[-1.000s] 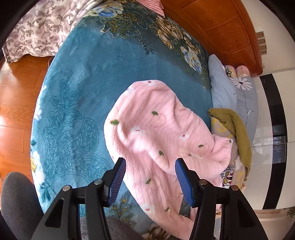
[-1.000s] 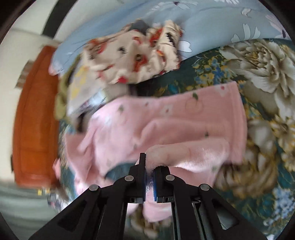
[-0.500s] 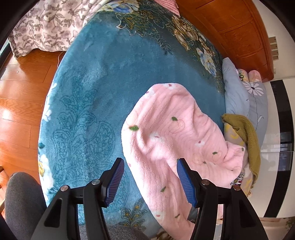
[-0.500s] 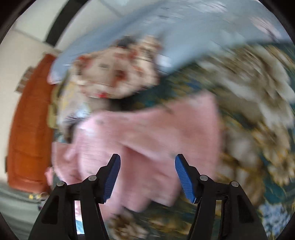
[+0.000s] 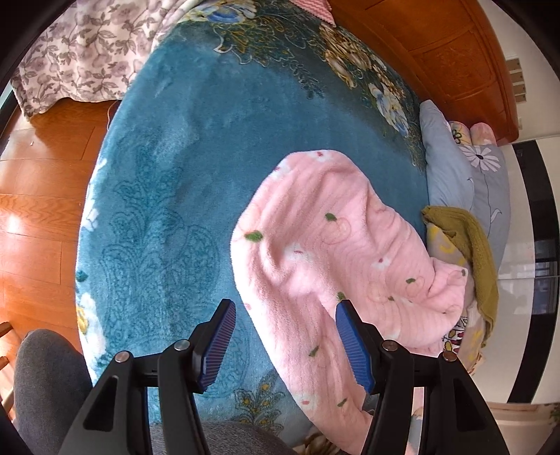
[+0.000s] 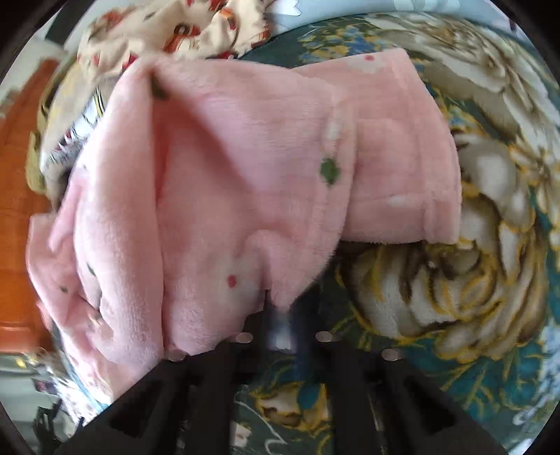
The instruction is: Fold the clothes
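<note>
A pink fleece garment with small green and white prints lies rumpled on the teal floral blanket of a bed. My left gripper is open and empty, held above the garment's near left edge. In the right wrist view the same garment fills the frame, partly folded over. My right gripper is shut on a lower edge of the pink garment; the fingertips are blurred and half hidden by cloth.
A heap of other clothes lies at the bed's far side: an olive knit and a cream printed piece. A grey-blue floral pillow and wooden headboard stand beyond. Wood floor lies left.
My right gripper let go of the pink garment, opened, then shut again on a lower edge closer in. The left gripper stayed open and drifted left and back a little.
</note>
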The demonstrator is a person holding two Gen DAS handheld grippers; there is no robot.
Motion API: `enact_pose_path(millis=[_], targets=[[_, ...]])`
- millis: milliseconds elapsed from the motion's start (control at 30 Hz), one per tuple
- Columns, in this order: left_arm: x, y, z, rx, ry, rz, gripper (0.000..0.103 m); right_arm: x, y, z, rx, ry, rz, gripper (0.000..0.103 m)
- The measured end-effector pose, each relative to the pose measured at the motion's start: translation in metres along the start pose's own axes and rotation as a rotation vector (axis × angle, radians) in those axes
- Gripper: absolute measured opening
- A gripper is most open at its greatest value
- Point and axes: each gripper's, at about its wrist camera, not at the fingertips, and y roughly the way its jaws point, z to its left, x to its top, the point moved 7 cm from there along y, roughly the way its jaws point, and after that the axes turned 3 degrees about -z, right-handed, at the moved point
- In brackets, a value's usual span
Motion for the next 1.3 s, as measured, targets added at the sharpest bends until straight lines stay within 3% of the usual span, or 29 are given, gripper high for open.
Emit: enact_pose_path(millis=[133,233,333,400,533,933,1033,1100,1133,1167,1233,1300], targets=[[0.014,-0.003,0.004,0.016,0.004,-0.017,0.064,0.019,-0.055,-0.008,0.007,-0.036,-0.105,0.006],[0.026,-0.002,0.003,0.028,0.013,-0.032,0.064,0.041,-0.119,-0.037,-0.022,-0.059,-0.213,0.006],[0.037,0.004,-0.002,0.038,0.032,-0.037,0.064,0.061,-0.177,-0.087,-0.085,-0.003,-0.295,0.006],[0.042,0.013,-0.006,0.054,0.048,-0.033,0.064,0.069,-0.204,-0.132,-0.191,0.076,-0.336,0.006],[0.047,0.038,-0.013,0.077,0.062,0.001,0.064,0.056,-0.206,-0.218,-0.302,0.304,-0.276,0.006],[0.049,0.116,-0.03,0.078,0.083,0.114,0.065,0.01,-0.208,-0.308,-0.502,0.538,-0.22,0.006],[0.048,0.125,-0.036,0.085,0.118,0.1,0.063,0.014,-0.212,-0.302,-0.514,0.52,-0.219,0.006],[0.046,0.128,-0.04,0.081,0.132,0.101,0.046,0.017,-0.216,-0.301,-0.511,0.513,-0.226,0.006],[0.046,0.129,-0.042,0.08,0.139,0.101,0.029,0.016,-0.218,-0.299,-0.508,0.513,-0.23,0.006],[0.045,0.128,-0.045,0.084,0.148,0.094,0.019,0.015,-0.22,-0.297,-0.506,0.513,-0.234,0.006],[0.045,0.124,-0.05,0.092,0.169,0.078,0.008,0.016,-0.22,-0.294,-0.503,0.511,-0.239,0.006],[0.055,0.109,-0.06,0.079,0.192,0.028,0.006,0.018,-0.219,-0.29,-0.498,0.505,-0.243,0.006]])
